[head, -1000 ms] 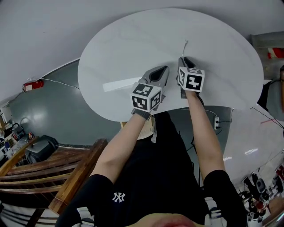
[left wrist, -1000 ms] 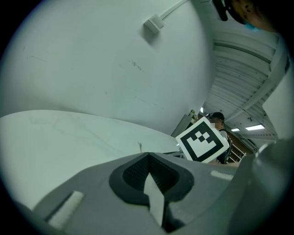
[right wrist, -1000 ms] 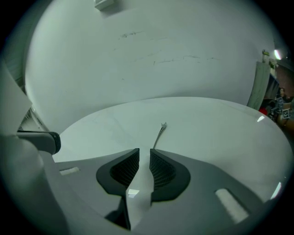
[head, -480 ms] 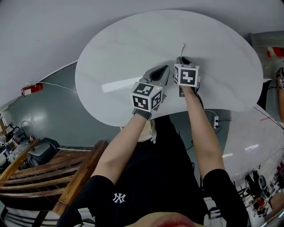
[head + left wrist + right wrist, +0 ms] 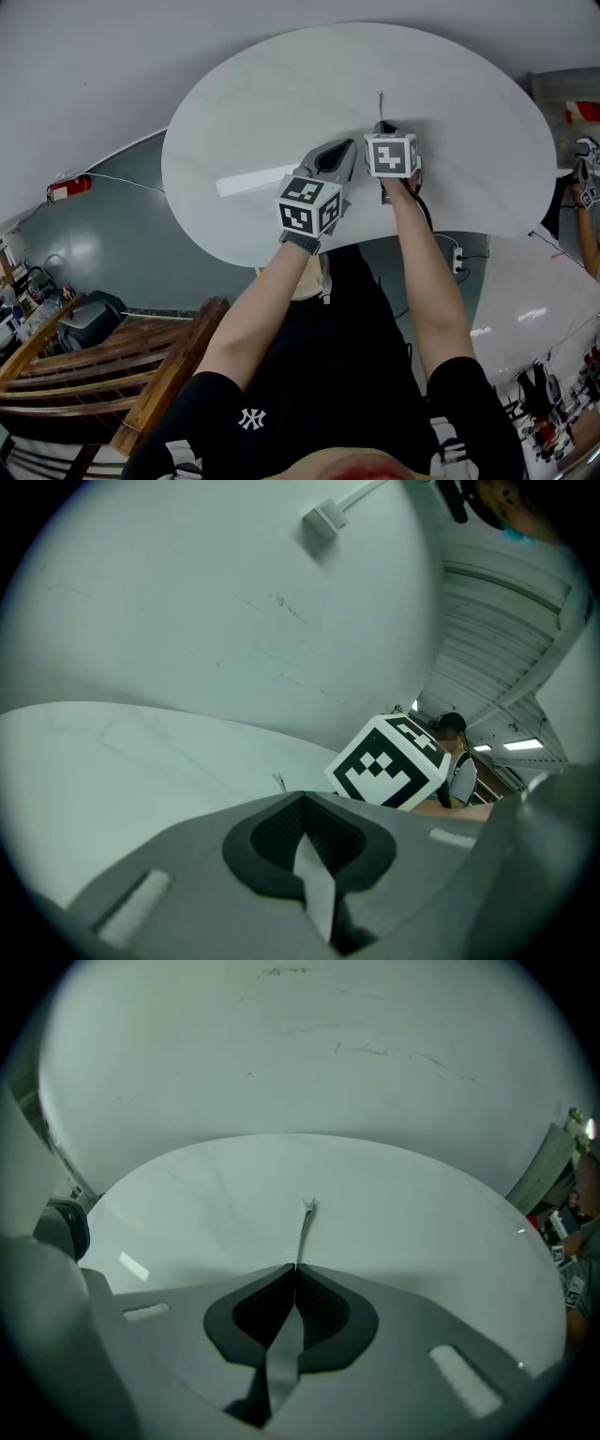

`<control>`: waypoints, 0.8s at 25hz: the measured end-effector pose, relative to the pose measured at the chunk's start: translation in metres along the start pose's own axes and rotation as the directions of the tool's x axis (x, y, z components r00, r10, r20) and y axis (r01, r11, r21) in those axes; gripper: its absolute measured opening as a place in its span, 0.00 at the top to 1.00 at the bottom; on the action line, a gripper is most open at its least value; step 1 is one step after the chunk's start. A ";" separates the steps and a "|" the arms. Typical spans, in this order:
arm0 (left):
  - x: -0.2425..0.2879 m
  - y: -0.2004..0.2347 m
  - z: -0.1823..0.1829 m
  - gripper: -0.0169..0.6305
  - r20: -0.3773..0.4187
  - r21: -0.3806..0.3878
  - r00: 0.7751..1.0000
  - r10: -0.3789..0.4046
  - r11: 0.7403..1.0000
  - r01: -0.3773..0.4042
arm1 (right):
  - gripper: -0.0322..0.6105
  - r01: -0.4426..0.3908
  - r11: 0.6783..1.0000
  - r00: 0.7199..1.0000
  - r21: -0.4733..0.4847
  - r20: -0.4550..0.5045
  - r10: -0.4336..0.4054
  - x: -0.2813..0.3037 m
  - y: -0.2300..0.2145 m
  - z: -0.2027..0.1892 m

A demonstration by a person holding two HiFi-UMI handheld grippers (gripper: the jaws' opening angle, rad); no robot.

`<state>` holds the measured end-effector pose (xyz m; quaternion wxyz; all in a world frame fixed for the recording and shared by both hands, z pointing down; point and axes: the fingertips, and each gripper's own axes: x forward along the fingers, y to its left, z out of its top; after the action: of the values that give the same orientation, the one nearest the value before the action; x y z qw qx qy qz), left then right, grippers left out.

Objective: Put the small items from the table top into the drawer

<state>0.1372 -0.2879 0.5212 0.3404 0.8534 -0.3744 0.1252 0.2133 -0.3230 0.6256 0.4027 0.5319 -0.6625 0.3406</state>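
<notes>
A thin grey stick with a small forked tip (image 5: 305, 1222) lies on the round white table (image 5: 281, 103). In the right gripper view its near end runs in between the pads of my right gripper (image 5: 295, 1267). Those jaws have just been closing and now press together on the stick. In the head view the right gripper (image 5: 382, 125) points steeply down at the table, and the stick (image 5: 380, 101) pokes out beyond it. My left gripper (image 5: 349, 145) hovers just to its left, shut with nothing in it (image 5: 302, 799). The left gripper view also catches the stick (image 5: 278, 782) and the right gripper's marker cube (image 5: 389, 761).
The table's near edge (image 5: 375, 239) runs just under both hands. Below it on the floor are a power strip (image 5: 457, 260) and cables. Wooden slats (image 5: 103, 361) stand at lower left. Another person (image 5: 586, 187) is at the right edge. No drawer is in view.
The right gripper's jaws have closed onto the near end of the stick, and its marker cube has tipped more upright. The left gripper has stayed where it was.
</notes>
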 end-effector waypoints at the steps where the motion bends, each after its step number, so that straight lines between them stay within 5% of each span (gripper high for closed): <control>1: -0.001 0.000 0.000 0.97 0.002 0.000 1.000 0.002 1.000 -0.002 | 0.91 -0.006 1.000 1.000 0.014 0.003 0.006 0.000 -0.001 -0.001; 20: -0.045 -0.022 -0.022 0.97 0.037 0.013 0.999 0.006 1.000 -0.007 | 0.91 -0.122 0.991 0.982 0.062 0.151 0.112 -0.055 0.039 -0.037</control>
<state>0.1232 -0.2374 0.5059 0.3274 0.8566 -0.3825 0.1132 0.1879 -0.2588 0.5916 0.3131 0.5297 -0.7080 0.3467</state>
